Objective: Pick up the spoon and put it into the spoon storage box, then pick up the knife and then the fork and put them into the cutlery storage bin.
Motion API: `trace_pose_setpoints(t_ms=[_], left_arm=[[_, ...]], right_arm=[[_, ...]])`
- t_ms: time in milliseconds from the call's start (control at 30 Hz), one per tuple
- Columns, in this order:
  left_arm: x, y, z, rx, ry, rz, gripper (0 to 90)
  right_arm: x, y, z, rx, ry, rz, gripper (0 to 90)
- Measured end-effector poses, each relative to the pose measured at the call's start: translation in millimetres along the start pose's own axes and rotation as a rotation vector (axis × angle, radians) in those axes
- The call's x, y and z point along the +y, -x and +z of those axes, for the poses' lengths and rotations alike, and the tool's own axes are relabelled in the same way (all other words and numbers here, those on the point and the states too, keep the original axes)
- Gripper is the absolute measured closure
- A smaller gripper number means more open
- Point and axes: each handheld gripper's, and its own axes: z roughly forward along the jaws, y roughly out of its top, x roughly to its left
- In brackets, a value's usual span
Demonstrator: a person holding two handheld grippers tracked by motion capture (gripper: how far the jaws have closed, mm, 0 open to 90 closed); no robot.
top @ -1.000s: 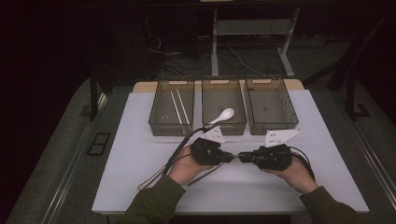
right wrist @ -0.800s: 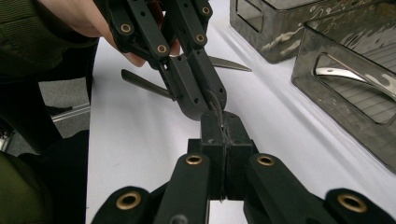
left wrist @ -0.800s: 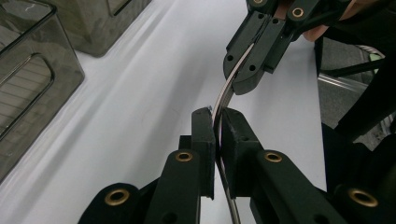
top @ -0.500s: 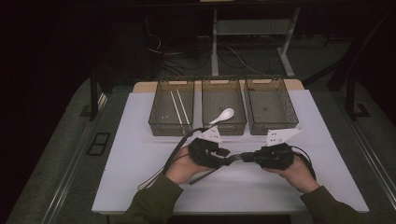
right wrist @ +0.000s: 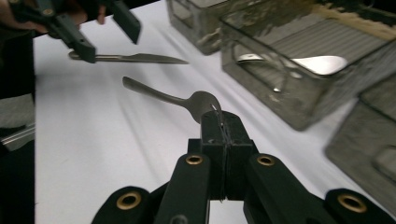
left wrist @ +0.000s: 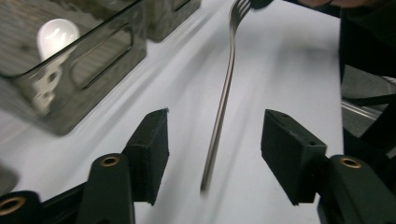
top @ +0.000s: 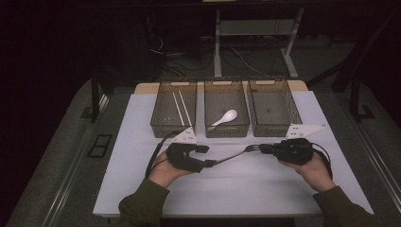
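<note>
While open-topped, spoon [top: 225, 117] in middle bin [top: 227, 130]

High view sat above the near edge, looking forward and down on the white table [top: 142, 189]; both gripper views rode low and close, sharing the fork [left wrist: 224, 102] and spoon bin [right wrist: 299, 107].

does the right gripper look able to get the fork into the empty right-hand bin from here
Probably yes. The right gripper is shut on the fork by its tines, the left gripper's fingers stand open off the handle, and the right bin sits open-topped just ahead.
</note>
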Motion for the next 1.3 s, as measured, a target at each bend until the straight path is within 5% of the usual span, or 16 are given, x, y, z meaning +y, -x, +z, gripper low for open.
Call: trace_pose_setpoints(t_ms=[500,833,1300], left_arm=[[-42.6,-5.5,-30.0,0.102,0.04,-0.046,29.8],[-55.5,-3.1,-38.7,0.145,0.041,-0.067,26.2],[-63.6,-6.6,-40.4,0.172,0.058,-0.096,13.0]], right_arm=[[10.8,23.6,-32.1,-0.119,0.056,0.046,89.2],[17.1,47.6,-52.4,-0.216,0.099,0.105,89.2],[29.8,81.7,-58.3,-0.357,0.135,0.158,89.2]])
